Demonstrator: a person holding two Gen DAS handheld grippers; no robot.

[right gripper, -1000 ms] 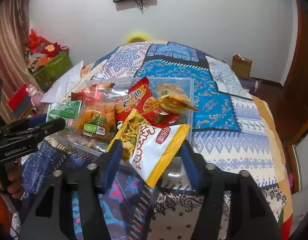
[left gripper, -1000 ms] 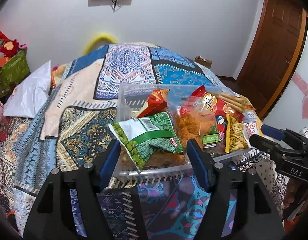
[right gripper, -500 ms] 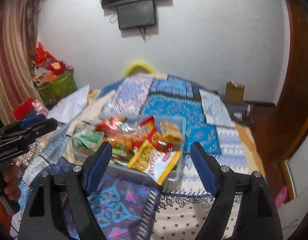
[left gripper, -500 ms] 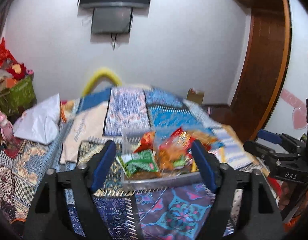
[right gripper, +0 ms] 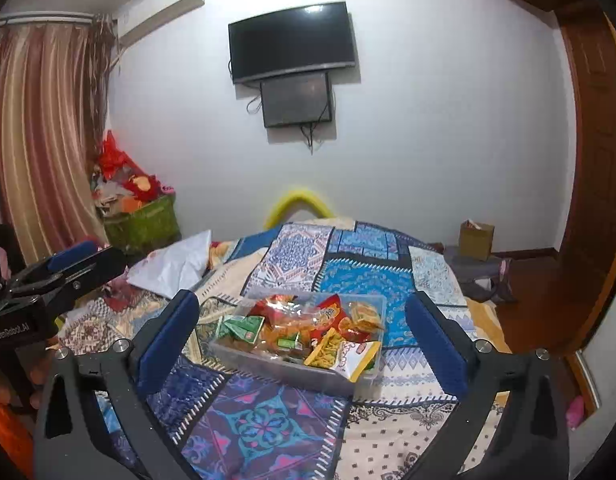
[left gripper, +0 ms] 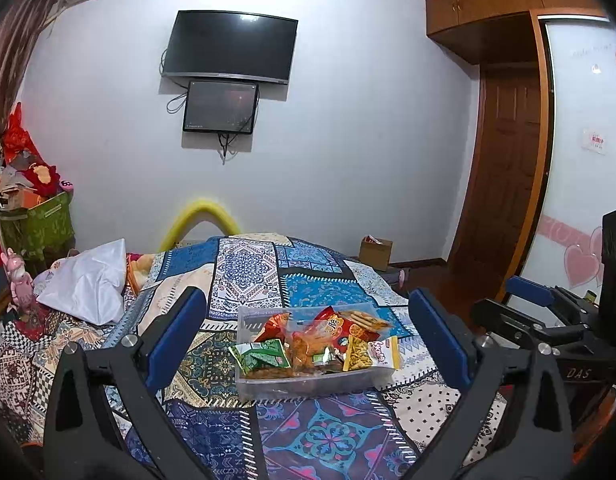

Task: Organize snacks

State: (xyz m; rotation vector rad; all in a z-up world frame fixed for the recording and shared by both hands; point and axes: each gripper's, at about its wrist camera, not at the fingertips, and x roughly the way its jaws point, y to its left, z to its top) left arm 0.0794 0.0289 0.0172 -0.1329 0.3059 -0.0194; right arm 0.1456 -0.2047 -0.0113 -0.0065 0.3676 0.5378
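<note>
Left claw [left gripper: 308, 332] view lacks curtain [right gripper: 40, 140].

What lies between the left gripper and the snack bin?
Only bare patterned bedspread. In the left wrist view, the open left gripper is held back from the snack bin, nothing between.

Left gripper [left gripper: 306, 330] showing black triangular-cutout frame, blue pads [left gripper: 176, 336] lining fingers, silver screws dotting joints. Right gripper [right gripper: 302, 334] wearing same black frame, blue pads [right gripper: 168, 342], silver screws. From left view, right unit's side reading "DAS" in white lettering; from right view, left unit's body reading "GenRobot.AI". Bare skin of hand [right gripper: 38, 376] peeking beneath left unit, orange sleeve below.
</note>
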